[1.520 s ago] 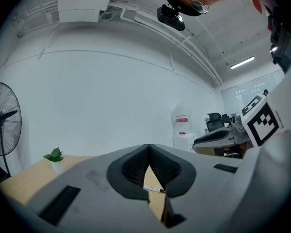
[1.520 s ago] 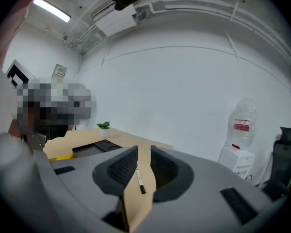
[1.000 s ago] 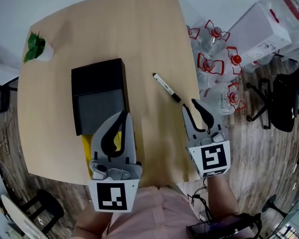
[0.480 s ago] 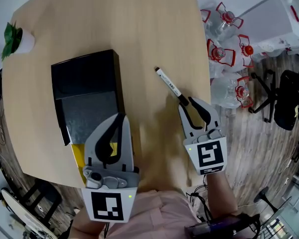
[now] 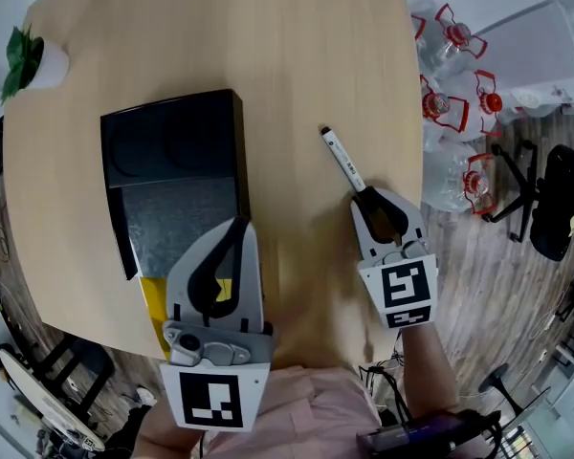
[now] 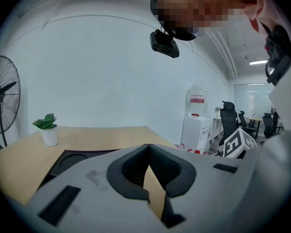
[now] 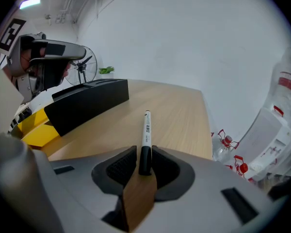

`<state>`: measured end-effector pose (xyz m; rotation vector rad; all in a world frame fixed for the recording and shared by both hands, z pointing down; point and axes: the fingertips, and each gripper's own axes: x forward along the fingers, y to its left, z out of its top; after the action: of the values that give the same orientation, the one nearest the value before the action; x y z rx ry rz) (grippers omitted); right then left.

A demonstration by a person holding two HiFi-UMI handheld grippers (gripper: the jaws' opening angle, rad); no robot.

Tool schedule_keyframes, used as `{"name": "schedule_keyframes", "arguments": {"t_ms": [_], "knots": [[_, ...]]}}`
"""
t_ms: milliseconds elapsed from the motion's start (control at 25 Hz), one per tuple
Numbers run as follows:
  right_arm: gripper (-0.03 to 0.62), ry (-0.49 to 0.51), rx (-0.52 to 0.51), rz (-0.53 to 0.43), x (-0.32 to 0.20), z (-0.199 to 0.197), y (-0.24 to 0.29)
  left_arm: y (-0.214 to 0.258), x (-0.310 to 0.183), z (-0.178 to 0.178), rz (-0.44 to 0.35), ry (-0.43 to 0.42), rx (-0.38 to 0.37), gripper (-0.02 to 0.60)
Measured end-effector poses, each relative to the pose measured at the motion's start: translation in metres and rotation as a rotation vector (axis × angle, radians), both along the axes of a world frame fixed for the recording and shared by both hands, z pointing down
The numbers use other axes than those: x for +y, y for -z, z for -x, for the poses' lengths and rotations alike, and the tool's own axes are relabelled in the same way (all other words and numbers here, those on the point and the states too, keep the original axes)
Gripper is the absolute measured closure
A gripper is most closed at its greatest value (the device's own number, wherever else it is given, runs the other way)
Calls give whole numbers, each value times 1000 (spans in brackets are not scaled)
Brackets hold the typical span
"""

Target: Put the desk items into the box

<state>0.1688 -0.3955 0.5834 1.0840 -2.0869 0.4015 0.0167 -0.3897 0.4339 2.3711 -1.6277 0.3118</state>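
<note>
Wooden table point(image 5: 297, 55), wide and mostly bare. A black box point(image 5: 172, 151) lies open on the left half, with its grey inside showing at the near end. A potted plant point(image 5: 33, 60) stands at the far left corner. Bottles point(image 5: 459, 113) stand on the floor off the right edge.

Left hand-held gripper point(image 5: 234, 229): hangs over the near end of the box, jaw tips met, nothing between them.

Right hand-held gripper point(image 5: 375, 199): near right of the table, jaws drawn in on the black cap end of a marker point(image 5: 342, 159). The marker's white barrel runs away from the jaws, far and slightly left. It looks to lie flat on the table, well apart from the box.

Handling, as judged:
- The marker is light, stiff and not fragile.
- Its round smooth barrel could roll or swivel in the pads.
- The hold is at the very end, so the long free barrel may droop or pivot when lifted. A grip nearer the middle would carry steadier.

Hard to make out:
- A yellow thing point(image 5: 153, 299) at the near end of the box is mostly covered by the left hand-held gripper. I cannot tell what it is, or whether it sits in the box or beside it.
- The depth of the box is unclear.
- How tightly the pads press the cap is not certain.
</note>
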Motion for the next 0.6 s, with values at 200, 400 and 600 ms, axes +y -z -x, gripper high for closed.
{"name": "schedule_keyframes", "arguments": {"t_ms": [200,400,600], "knots": [[520,-6,-4,-3,0,2,1,4,4,6,-10,15,-3,571],[523,-19,-27,-31,1,5,17,16,13,10,-36,35,-7,571],[525,-22,-42,-98,7,8,50,38,31,14,-82,45,-16,571]]}}
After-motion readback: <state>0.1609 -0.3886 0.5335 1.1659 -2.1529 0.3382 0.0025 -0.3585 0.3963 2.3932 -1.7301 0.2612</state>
